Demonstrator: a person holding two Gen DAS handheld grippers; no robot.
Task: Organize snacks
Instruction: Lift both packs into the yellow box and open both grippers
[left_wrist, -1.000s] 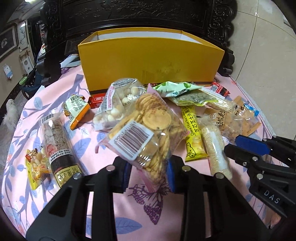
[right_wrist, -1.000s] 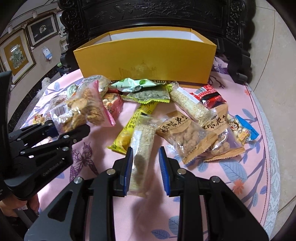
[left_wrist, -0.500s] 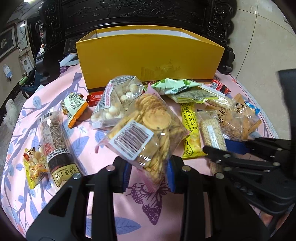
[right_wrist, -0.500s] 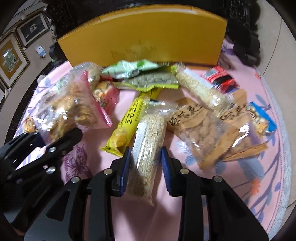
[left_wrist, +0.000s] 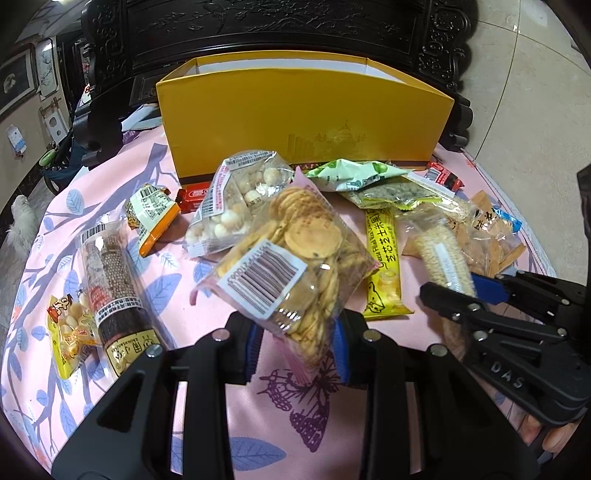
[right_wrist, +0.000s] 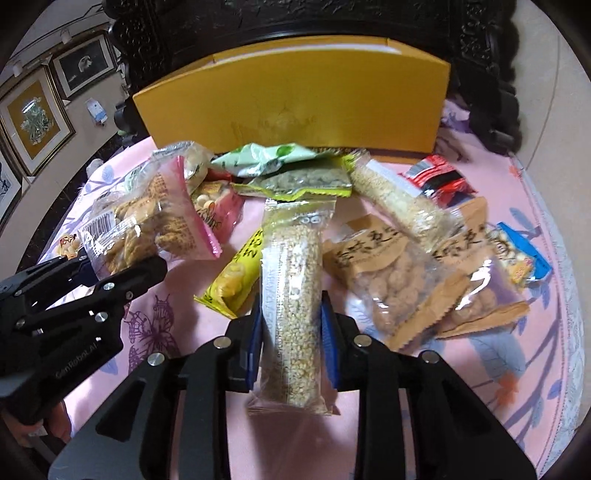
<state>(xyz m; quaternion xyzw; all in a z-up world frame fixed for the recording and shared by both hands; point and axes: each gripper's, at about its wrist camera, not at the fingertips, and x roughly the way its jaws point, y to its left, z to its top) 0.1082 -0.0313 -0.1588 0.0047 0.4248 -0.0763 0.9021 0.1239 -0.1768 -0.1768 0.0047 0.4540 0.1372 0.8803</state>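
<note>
My left gripper is shut on a clear bag of round crackers with a barcode label, held above the pink cloth. My right gripper is shut on a long clear pack of puffed-grain bar, lifted and pointing toward the yellow box. The open yellow box stands at the back of the table. The right gripper with its grain bar also shows at the right of the left wrist view, and the left gripper with the cracker bag at the left of the right wrist view.
Many snack packs lie on the pink cloth: a dark roll pack, an orange pack, a bag of white balls, a yellow bar, brown nut bags, a red pack. Dark carved furniture stands behind.
My right gripper has closed on the grain bar and lifted it off the cloth. My left gripper has raised the cracker bag a little, nearer the box.
</note>
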